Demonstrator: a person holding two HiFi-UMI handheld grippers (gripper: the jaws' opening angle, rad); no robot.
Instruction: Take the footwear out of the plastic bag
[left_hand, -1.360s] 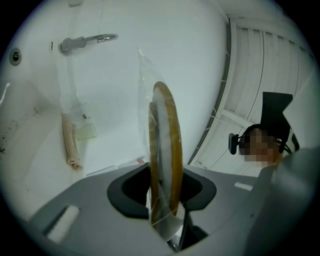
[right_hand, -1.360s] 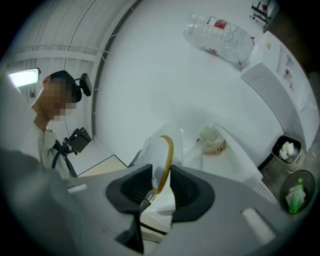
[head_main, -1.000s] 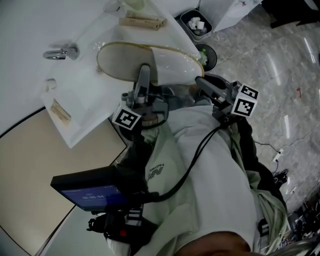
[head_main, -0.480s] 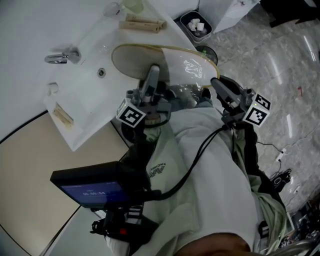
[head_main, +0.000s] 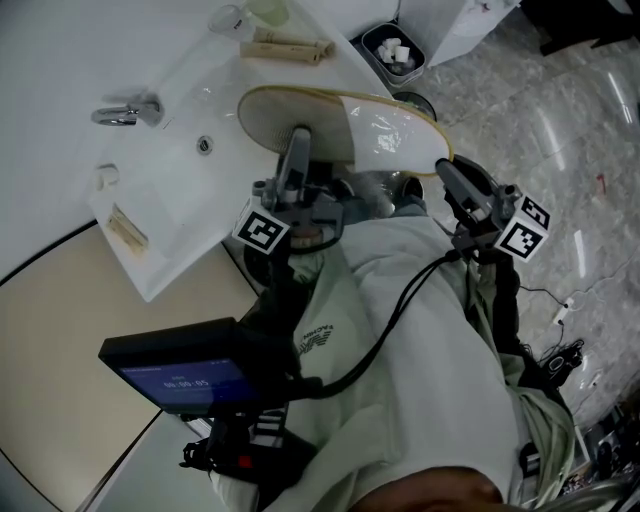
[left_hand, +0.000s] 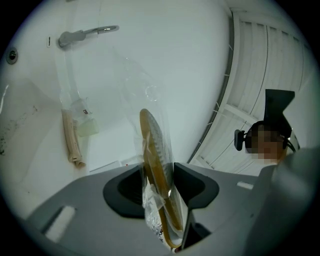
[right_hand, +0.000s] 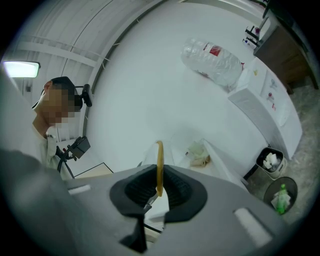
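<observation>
Slipper (head_main: 300, 115), held level just above sink (head_main: 170, 150), spans both tongs. Left tongs (left_hand: 159, 180), just eased a little, pinch plastic bag (left_hand: 150, 202) with slipper's edge inside. Right tongs (right_hand: 159, 182), just tightened, clamp slipper's yellow rim. Likely so bag stays held while slipper slides out.

Below you, a white washbasin (head_main: 150, 190) with a chrome tap (head_main: 125, 113) and a round drain (head_main: 204, 145) sits in a pale countertop. To your right, glossy grey marble floor (head_main: 570, 140) catches the light, and a small waste bin (head_main: 392, 50) holding white scraps stands beside the counter.
</observation>
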